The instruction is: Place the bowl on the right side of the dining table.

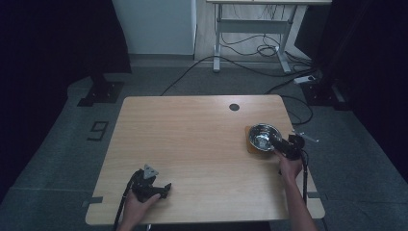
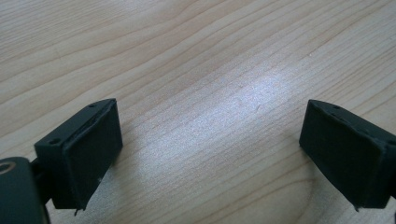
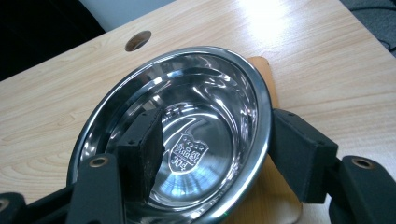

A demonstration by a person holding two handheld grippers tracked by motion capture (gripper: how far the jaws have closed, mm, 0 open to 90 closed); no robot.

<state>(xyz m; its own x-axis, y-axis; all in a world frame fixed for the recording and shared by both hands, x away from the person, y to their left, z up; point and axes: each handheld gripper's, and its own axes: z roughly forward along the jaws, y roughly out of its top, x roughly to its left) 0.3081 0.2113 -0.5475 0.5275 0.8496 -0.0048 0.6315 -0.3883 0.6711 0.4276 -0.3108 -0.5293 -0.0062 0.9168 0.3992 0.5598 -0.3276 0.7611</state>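
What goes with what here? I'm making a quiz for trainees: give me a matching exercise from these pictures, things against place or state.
1. steel bowl
2. wooden mat
3. left gripper
4. right gripper

a. jaws apart over bare tabletop
b. lies under the bowl
c. jaws straddle the bowl's rim
d. shiny, empty, sits on the mat

Pairs: 1-d, 2-b, 3-a, 4-c

The high view looks down and forward over the whole table point(image 1: 202, 144). Both gripper views sit close above it.

Shiny steel bowl point(image 3: 187, 135) sits upright on a wooden coaster point(image 3: 266, 70).
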